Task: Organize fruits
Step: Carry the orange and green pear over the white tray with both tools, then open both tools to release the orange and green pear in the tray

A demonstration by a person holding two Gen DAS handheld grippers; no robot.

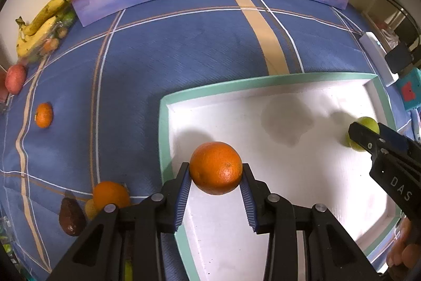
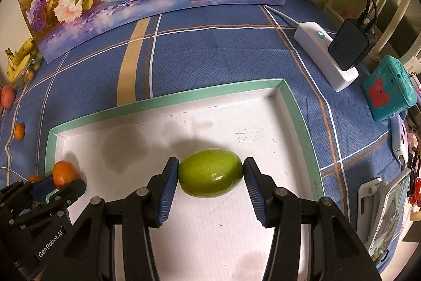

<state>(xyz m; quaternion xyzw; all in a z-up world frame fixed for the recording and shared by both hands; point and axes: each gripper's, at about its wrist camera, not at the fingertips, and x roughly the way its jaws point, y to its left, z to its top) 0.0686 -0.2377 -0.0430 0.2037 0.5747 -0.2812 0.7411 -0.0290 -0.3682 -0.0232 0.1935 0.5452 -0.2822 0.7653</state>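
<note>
blue plaid cloth under a white tray [image 1: 164,128] with a mint rim.
far left of the left tool [image 1: 216,177] lie bananas [image 1: 39,26], a mandarin [image 1: 44,115] and an avocado [image 1: 70,217]; its pads press both sides of an orange [image 1: 215,168] over the tray's left end. the right tool [image 2: 210,172] clamps a green fruit [image 2: 210,172] over the tray's right part.

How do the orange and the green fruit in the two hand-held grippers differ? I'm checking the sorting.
The orange is round and dimpled; the green fruit is oval and smooth. The orange sits at the tray's left edge, the green fruit farther right. Both sit between blue pads over the white tray.
</note>
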